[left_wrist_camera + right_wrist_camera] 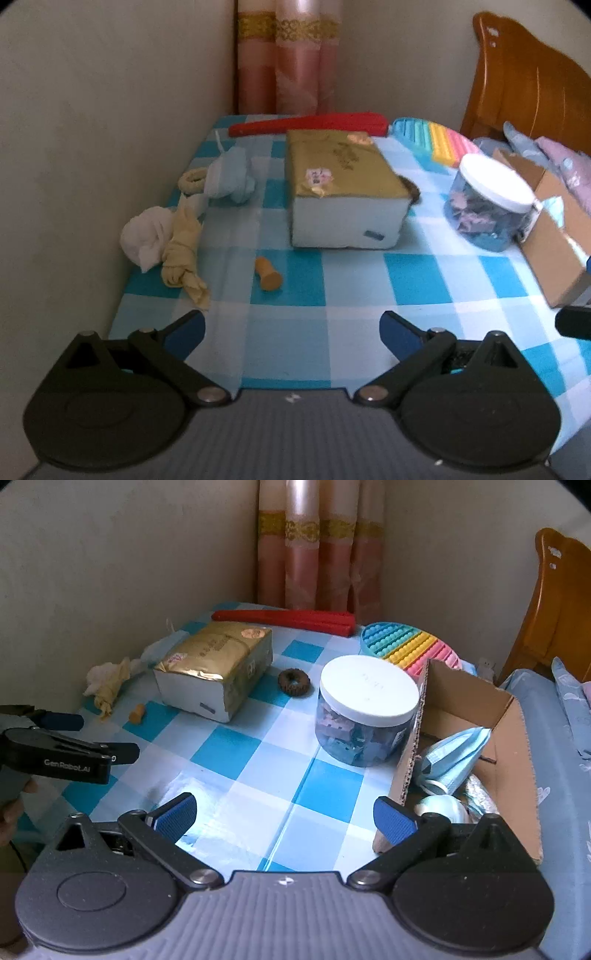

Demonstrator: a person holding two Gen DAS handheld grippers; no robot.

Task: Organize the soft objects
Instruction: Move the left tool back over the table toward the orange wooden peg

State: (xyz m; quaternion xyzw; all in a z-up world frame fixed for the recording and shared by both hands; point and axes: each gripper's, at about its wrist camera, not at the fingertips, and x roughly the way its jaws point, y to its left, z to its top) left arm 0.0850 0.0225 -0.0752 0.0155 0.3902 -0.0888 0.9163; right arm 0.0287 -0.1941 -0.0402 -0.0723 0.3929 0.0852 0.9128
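Soft things lie along the table's left edge: a white cloth (147, 238), a knotted yellow cloth (183, 258), a light blue cloth (229, 177) and a beige scrunchie (192, 181). A brown scrunchie (294, 681) sits between the tissue pack (214, 668) and the jar (365, 709). The cardboard box (476, 698) at the right holds blue face masks (458, 753). My left gripper (293, 330) hovers open over the near left of the table, holding nothing. My right gripper (284, 816) is open and holds nothing, its right finger beside the box's near corner.
A small tan object (269, 275) lies near the yellow cloth. A red strip (284, 618) and a rainbow pop-it toy (410, 646) lie at the back. A wall borders the table's left side, a blue-covered bed (554, 757) its right. Bare checked tablecloth (258, 760) lies in front.
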